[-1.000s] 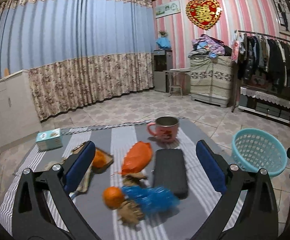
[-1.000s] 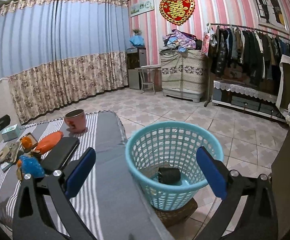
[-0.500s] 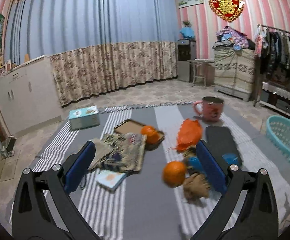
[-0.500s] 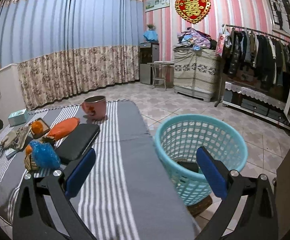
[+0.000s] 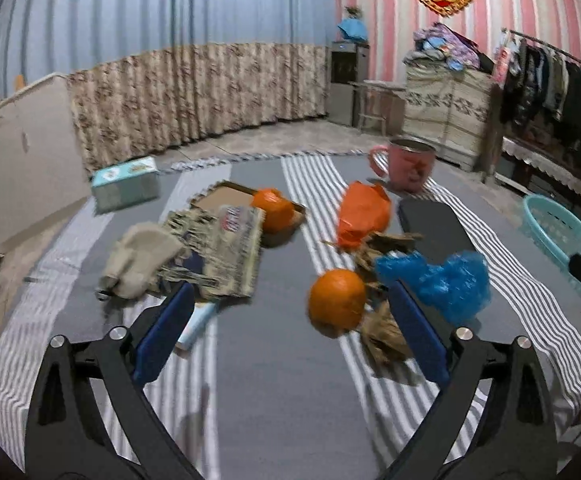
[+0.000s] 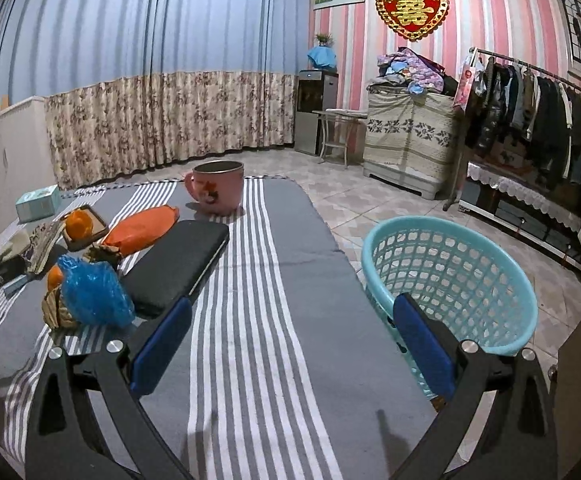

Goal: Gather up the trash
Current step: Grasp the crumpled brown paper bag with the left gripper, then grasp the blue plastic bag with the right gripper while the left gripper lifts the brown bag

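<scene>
On the striped table lie a crumpled blue plastic bag (image 5: pixel 442 280), brown crumpled paper scraps (image 5: pixel 382 336), an orange plastic bag (image 5: pixel 362 212) and an orange (image 5: pixel 336 300). My left gripper (image 5: pixel 290 332) is open and empty, low over the table just before the orange. My right gripper (image 6: pixel 290 344) is open and empty over the table's right part. The blue bag (image 6: pixel 90 292) lies to its left and the teal basket (image 6: pixel 450 280) stands to its right, beside the table. What the basket holds is hidden.
A pink mug (image 5: pixel 408 164), a black case (image 5: pixel 434 224), a tray with a second orange (image 5: pixel 274 208), a patterned booklet (image 5: pixel 218 252), a beige cloth (image 5: pixel 142 260) and a teal box (image 5: pixel 124 184) are on the table. Tiled floor lies beyond the table's right edge.
My left gripper has moved closer to the orange and blue bag. My right gripper has swung left from above the basket to over the table.
</scene>
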`<state>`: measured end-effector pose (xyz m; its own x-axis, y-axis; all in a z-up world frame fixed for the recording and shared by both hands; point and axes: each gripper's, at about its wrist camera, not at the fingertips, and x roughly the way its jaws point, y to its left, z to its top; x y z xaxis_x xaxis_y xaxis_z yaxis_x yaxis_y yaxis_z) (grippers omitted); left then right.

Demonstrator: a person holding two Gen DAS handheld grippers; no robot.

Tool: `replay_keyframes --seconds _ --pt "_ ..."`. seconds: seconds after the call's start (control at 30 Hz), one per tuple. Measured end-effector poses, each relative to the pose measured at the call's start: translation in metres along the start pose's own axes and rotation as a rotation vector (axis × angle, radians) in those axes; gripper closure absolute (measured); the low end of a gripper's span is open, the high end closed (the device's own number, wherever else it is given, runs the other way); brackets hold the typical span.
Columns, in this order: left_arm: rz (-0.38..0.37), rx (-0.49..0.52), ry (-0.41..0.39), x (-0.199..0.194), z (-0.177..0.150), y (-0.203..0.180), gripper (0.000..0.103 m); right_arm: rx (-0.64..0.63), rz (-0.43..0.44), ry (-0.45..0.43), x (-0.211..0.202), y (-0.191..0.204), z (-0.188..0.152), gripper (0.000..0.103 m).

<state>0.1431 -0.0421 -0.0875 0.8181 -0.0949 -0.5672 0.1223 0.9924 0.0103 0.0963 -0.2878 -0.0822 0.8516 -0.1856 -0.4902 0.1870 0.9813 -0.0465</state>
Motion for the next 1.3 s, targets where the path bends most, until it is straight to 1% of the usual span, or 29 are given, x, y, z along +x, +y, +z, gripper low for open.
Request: replay_keyframes --seconds 0.07,0.17,0.23,0.33,0.37,0.4,0.43,0.5,0.53,0.7,0.8,0.9,1.0,1.13,1.3 --pt "-0.019 0.031 0.029 0.006 -0.002 -0.011 0.018 -0.004 0.002 0.002 0.001 0.002 0.001 0.004" --pt "-0.062 0.075 0.058 0.011 -0.006 -0.027 0.025 -0.011 0.000 0.003 0.002 0.004 0.002 0.005" --pt "-0.088 0.098 0.080 0.013 -0.008 -0.035 0.025 -0.011 0.001 0.007 0.002 0.005 0.002 0.005" --pt "-0.095 0.125 0.125 0.020 -0.011 -0.044 0.027 -0.007 -0.001 0.013 0.003 0.006 0.001 0.005" --pt "-0.108 0.125 0.137 0.021 -0.011 -0.045 0.034 -0.007 -0.001 0.014 0.002 0.006 0.001 0.005" --pt "-0.137 0.123 0.160 0.024 -0.012 -0.045 0.039 -0.007 -0.001 0.013 0.002 0.007 0.002 0.005" --pt "-0.158 0.120 0.179 0.027 -0.013 -0.046 0.047 -0.008 -0.001 0.012 0.002 0.007 0.002 0.005" --pt "-0.208 0.113 0.201 0.028 -0.015 -0.045 0.055 -0.011 0.000 0.012 0.003 0.007 0.002 0.005" --pt "-0.222 0.112 0.199 0.027 -0.015 -0.045 0.066 -0.011 0.000 0.012 0.003 0.007 0.002 0.005" --pt "-0.235 0.075 0.172 0.020 -0.014 -0.036 0.069 -0.027 0.011 0.009 -0.001 0.018 0.005 0.005" --pt "-0.217 0.063 0.139 0.010 -0.011 -0.023 0.069 -0.048 0.018 0.004 -0.003 0.026 0.006 0.005" --pt "-0.160 0.057 0.088 -0.002 -0.006 -0.005 0.070 -0.055 0.039 0.007 -0.003 0.035 0.008 0.005" --pt "-0.094 0.045 0.039 -0.010 0.002 0.016 0.070 -0.058 0.082 0.016 -0.002 0.047 0.009 0.005" --pt "-0.012 -0.003 -0.022 -0.014 0.017 0.051 0.070 -0.073 0.127 0.032 0.002 0.068 0.009 0.005" --pt "0.065 -0.039 -0.090 -0.021 0.026 0.074 0.070 -0.067 0.196 0.068 0.012 0.090 0.009 0.005"
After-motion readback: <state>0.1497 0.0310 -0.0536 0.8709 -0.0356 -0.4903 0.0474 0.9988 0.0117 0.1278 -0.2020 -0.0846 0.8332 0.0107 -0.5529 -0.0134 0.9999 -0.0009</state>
